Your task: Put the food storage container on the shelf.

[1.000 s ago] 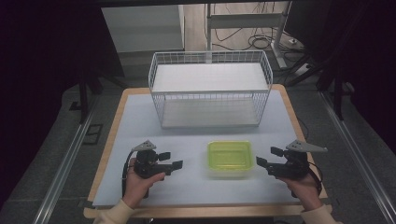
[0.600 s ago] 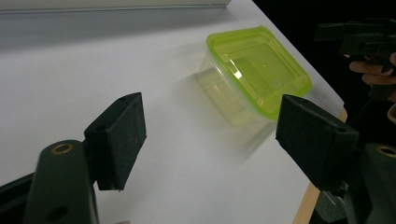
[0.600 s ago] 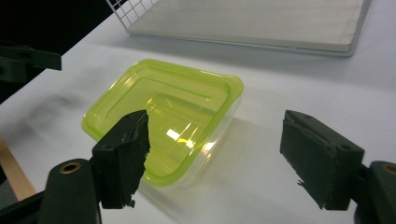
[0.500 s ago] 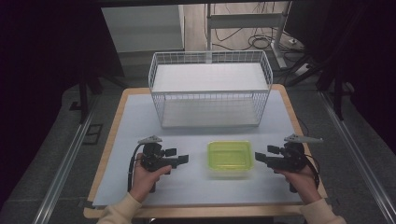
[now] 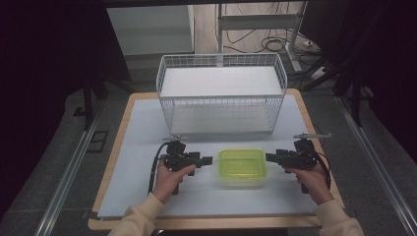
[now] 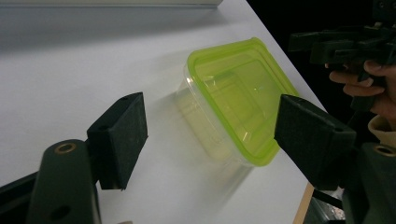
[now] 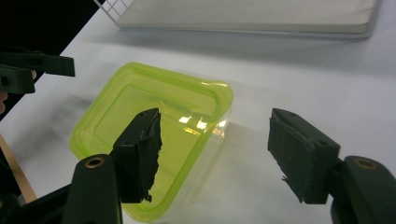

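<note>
The parted, empty fingers (image 6: 121, 135) of the left gripper (image 5: 207, 160) and the just-narrowing right gripper (image 5: 270, 157) are being held beside the lidded container (image 5: 242, 166) on the counter (image 5: 137, 128), its clear walls being revealed in the gripper views.

A white-topped table (image 5: 137, 147) carries a lidded green container (image 5: 242, 167) and a wire basket (image 5: 221, 93).

Both forearms come in from below, each hand gripping a claw held level and pointing inward at the other. The left claw (image 5: 209, 160) stands open. The right claw (image 5: 269, 157) has just been closing, its jaws apart with nothing pressed between them.
</note>
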The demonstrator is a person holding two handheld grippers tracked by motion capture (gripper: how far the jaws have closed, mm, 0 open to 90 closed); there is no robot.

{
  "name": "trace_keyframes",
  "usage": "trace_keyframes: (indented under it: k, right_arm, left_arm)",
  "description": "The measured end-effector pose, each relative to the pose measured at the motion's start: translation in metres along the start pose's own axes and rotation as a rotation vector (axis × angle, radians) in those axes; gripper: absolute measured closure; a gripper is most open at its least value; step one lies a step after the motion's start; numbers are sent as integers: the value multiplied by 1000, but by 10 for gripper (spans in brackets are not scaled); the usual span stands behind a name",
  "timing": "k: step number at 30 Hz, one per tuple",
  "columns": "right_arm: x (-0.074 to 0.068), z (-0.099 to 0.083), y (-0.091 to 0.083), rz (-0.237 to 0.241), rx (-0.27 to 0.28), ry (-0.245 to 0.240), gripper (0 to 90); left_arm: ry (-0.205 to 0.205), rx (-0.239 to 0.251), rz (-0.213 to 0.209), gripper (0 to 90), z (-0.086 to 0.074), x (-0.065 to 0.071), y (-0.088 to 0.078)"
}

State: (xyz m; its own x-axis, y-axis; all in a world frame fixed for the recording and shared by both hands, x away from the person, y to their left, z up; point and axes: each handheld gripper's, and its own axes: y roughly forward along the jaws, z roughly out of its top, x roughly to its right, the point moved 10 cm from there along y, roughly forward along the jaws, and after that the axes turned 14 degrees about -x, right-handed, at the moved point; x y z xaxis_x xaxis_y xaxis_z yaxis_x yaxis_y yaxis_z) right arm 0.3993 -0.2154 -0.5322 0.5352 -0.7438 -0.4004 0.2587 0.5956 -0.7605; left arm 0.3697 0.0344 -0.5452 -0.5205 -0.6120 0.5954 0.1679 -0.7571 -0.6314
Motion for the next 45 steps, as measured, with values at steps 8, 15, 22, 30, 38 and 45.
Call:
trace_keyframes:
  k: [8,15,22,30,38,45]
  right_arm:
    - [-6,-3,19,13,-51,-15,393]
    - [-3,-4,23,22,-71,12,463]
    - [-3,-10,26,51,-97,30,523]
    - [-7,-20,33,120,-149,82,681]
    - [-9,-17,24,157,-104,125,787]
    - [-20,-12,17,143,-61,88,800]
  left_arm:
    - [-8,-39,-22,279,1,4,18]
    - [-19,-68,-56,363,2,8,31]
    - [-18,-110,-63,414,-2,7,43]
    - [-31,-126,-64,671,-4,6,47]
    - [3,-102,-95,764,-7,16,41]
    - [15,-66,-95,815,-5,20,26]
